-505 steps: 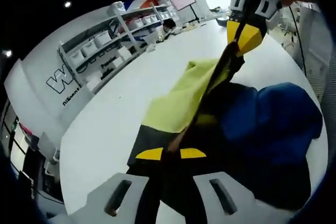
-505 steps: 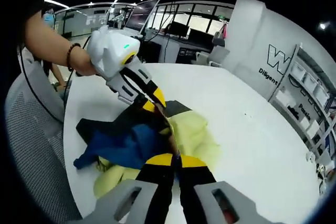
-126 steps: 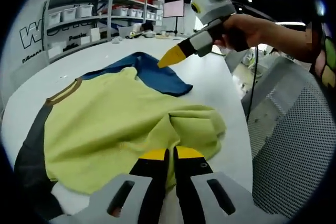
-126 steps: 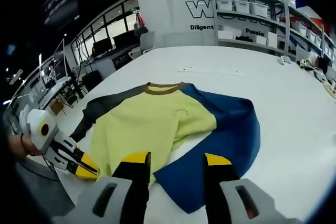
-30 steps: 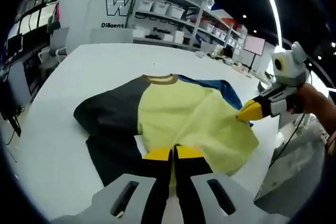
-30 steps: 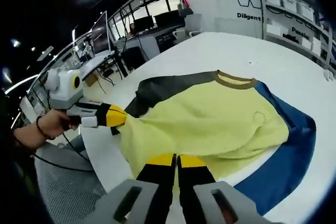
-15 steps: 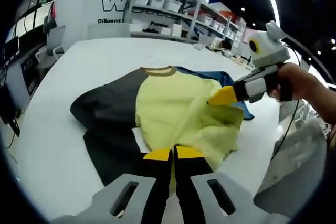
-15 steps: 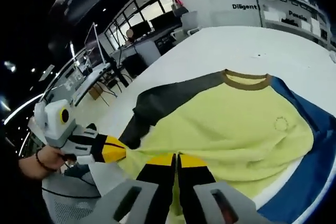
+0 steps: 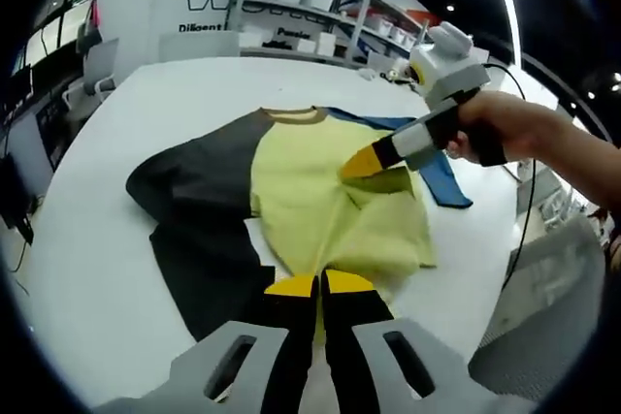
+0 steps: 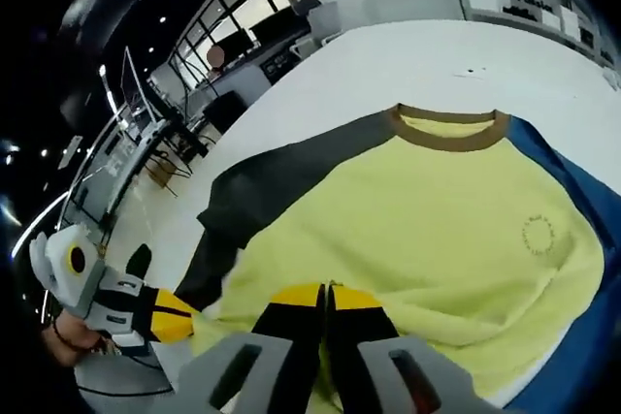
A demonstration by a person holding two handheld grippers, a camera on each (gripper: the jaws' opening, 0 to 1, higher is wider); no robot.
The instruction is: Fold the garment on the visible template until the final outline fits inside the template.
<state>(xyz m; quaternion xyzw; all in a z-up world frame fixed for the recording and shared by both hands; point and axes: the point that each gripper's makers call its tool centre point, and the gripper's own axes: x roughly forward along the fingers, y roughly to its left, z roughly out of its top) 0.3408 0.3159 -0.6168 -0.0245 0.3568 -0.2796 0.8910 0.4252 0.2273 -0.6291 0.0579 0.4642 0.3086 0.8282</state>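
Lay spread across the white bench (image 9: 116, 104), straight ahead of both tools: the garment (image 9: 320, 191), yellow-green body, charcoal sleeve (image 9: 184, 176) to the left of the left tool, blue sleeve (image 9: 441, 176) off to its right beyond the right tool, brown collar (image 9: 296, 115) at the far end. No template outline made out under the cloth in either view.

Left tool (image 9: 318, 285) clamped shut on the near yellow hem, jaws together with fabric pinched between. Right tool (image 10: 325, 295) likewise closed on the hem, seen from the left gripper view lifted over the chest and dragging a loose fold of yellow cloth along beneath it.

Judged to be mid-fold: bottom hem being carried up toward the collar. Done well by keeping both tools level and equally far forward, so the crease ran square across the body; by holding the cloth taut between them to avoid the bunching visible under the right tool; and by lowering the hem short of the collar before letting go.
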